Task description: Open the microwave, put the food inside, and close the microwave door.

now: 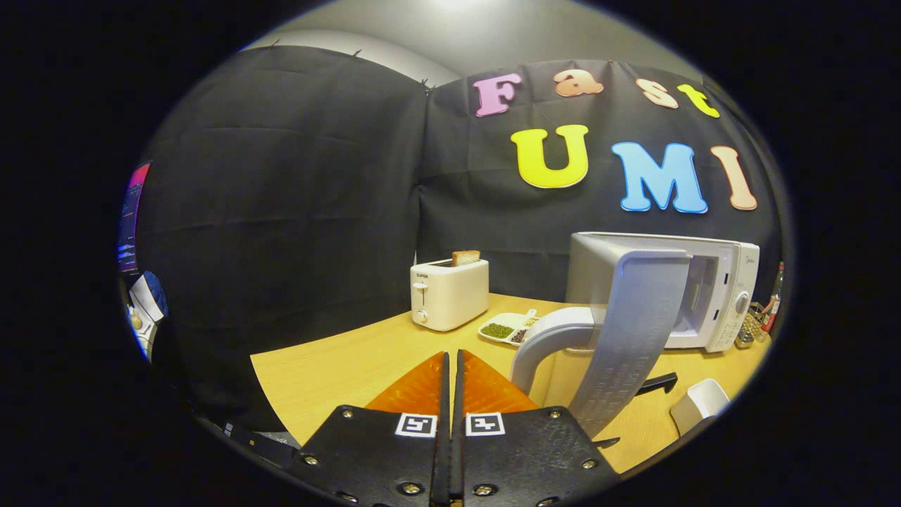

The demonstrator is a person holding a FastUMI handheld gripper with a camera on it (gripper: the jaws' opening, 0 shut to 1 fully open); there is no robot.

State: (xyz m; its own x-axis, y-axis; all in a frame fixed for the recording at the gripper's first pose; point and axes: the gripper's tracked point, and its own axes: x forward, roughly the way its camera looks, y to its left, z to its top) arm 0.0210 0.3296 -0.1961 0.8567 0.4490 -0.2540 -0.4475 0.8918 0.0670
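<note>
Microwave (711, 296) sits on the wooden table (338, 366), well beyond the fingers and off to their right, and its door (633, 331) is swung wide open toward the gripper, so you mostly see the door's edge and the curved handle part. The cavity looks pale inside, can't tell if anything's in there. Next biggest is the white toaster (449, 293), straight ahead past the fingertips, with a slice of toast (466, 257) poking out of the top. Between the toaster and the microwave door there's a white divided plate (508, 329) with something green and some darker bits in it, too small to say more. The gripper (452, 359) has its fingers pressed together, nothing pinched between them, hovering over the near edge of the table.
</note>
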